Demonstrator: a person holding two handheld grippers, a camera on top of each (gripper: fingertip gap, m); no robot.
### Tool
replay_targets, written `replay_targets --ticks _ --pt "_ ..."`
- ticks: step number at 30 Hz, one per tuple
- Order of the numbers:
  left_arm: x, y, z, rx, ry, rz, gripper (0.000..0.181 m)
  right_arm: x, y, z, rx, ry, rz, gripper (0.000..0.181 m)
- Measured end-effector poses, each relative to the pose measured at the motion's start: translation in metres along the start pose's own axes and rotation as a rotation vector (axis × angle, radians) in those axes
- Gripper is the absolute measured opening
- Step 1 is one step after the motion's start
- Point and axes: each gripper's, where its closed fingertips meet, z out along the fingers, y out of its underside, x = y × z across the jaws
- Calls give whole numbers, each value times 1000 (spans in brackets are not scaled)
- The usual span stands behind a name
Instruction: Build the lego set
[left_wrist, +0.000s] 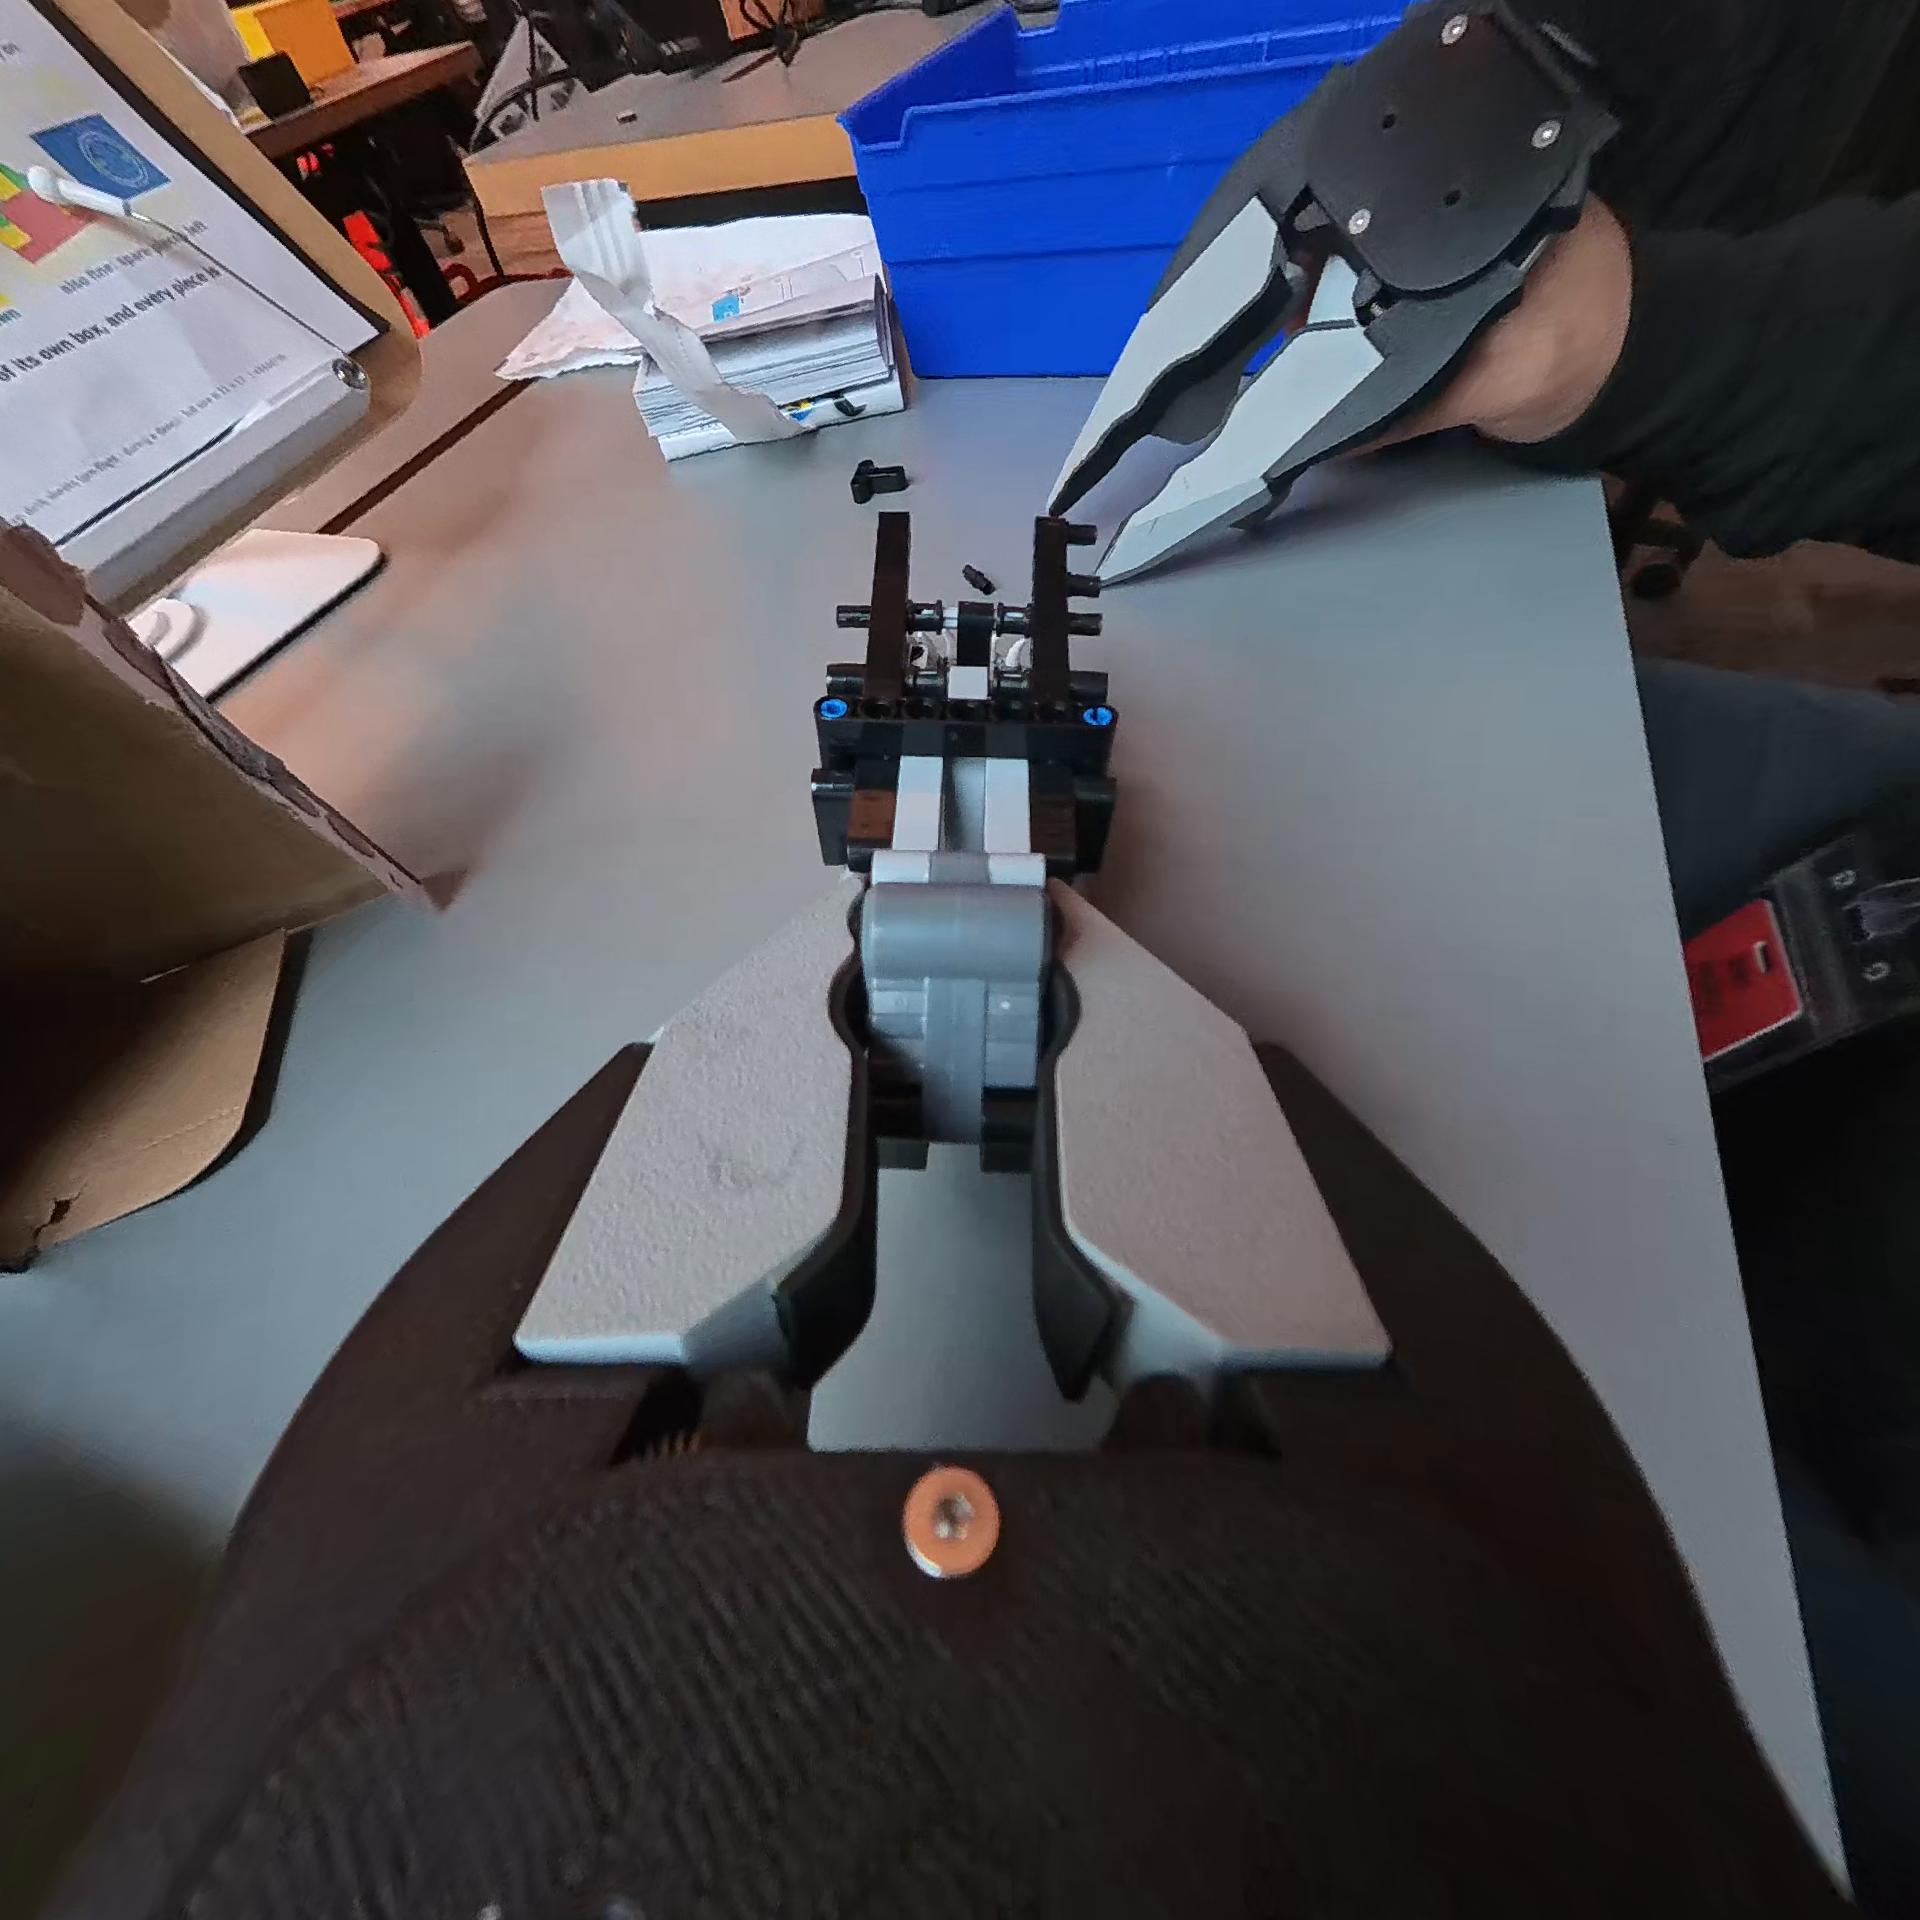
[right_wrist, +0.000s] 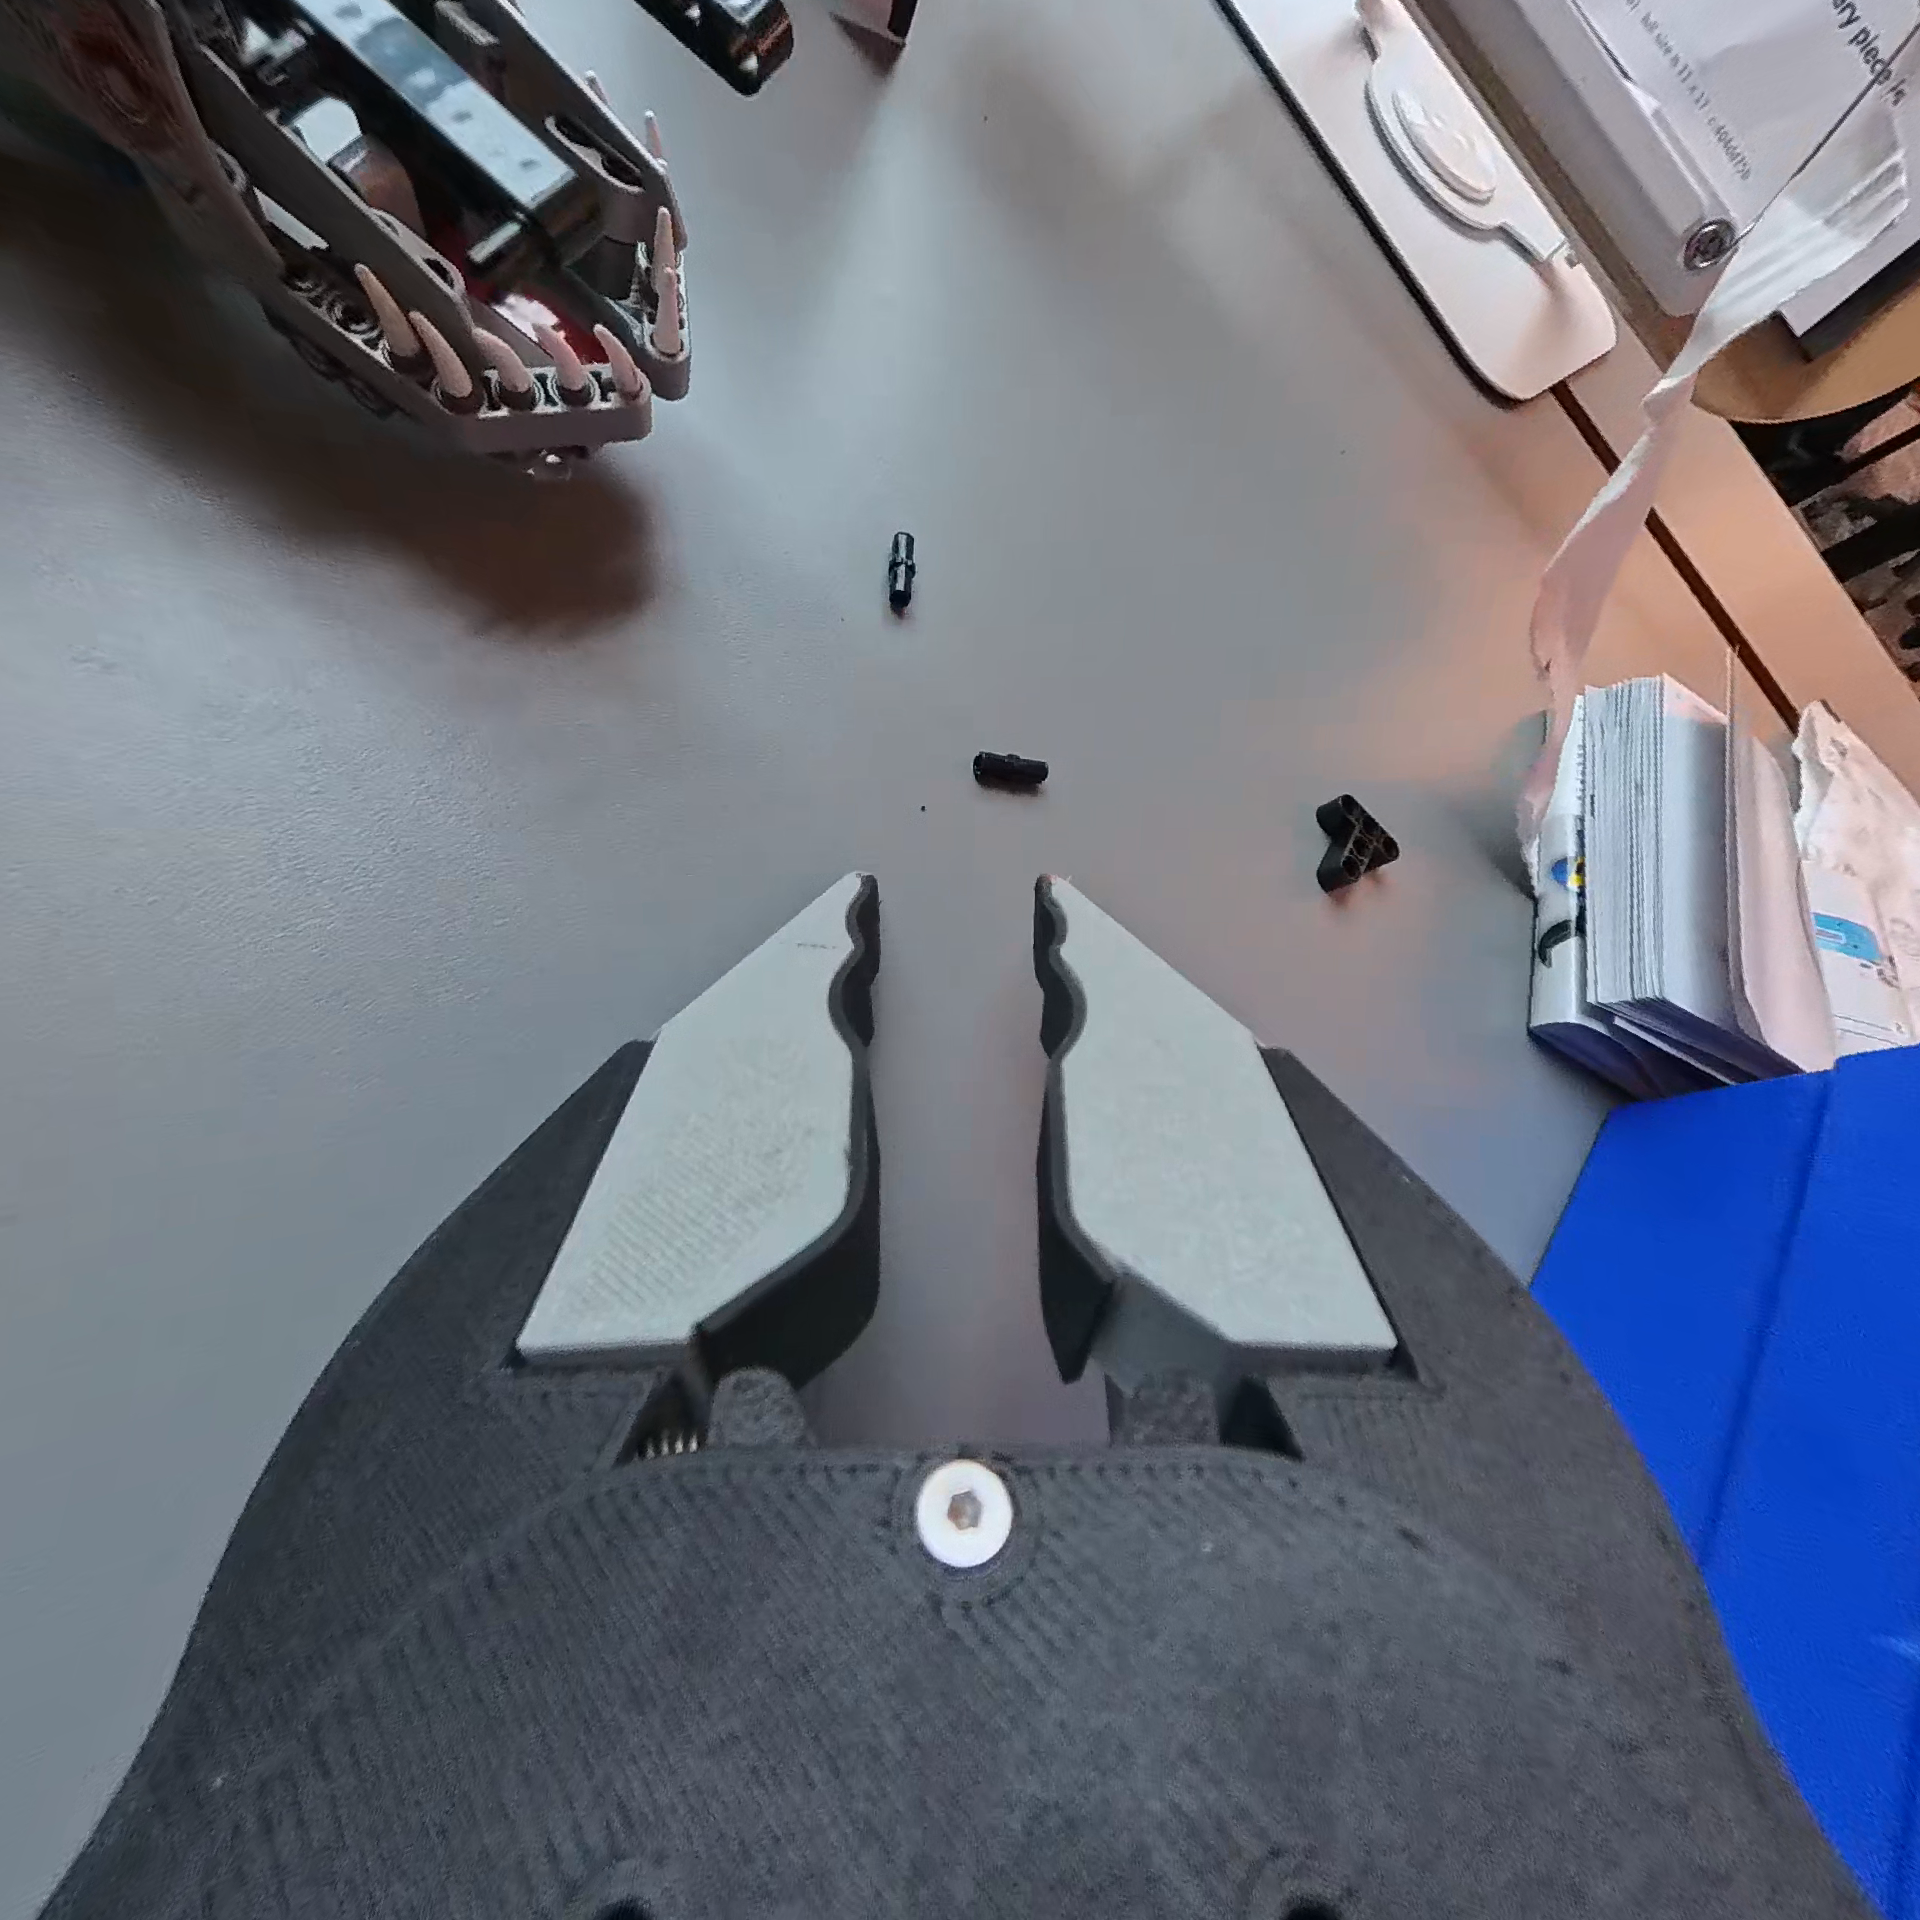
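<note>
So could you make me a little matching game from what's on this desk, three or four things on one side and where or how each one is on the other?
Things:
1. left gripper
2. right gripper
3. black pin
4. blue bin

States or places:
A. lying loose on the grey table, just ahead of open fingertips
B. open, holding nothing
C. at the table's far edge, behind the stack of booklets
D. shut on the grey and black lego model

Pairs: 1-D, 2-B, 3-A, 4-C
</note>
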Motion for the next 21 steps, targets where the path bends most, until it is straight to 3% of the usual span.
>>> replay_targets --ticks 15,21 --pt "-6 0 4 -5 -31 -1 25 -9 -8 -6 67 -35 -38 25" --pt "-12 -2 12 -7 -41 10 25 -9 -29 -23 234 -80 29 18"
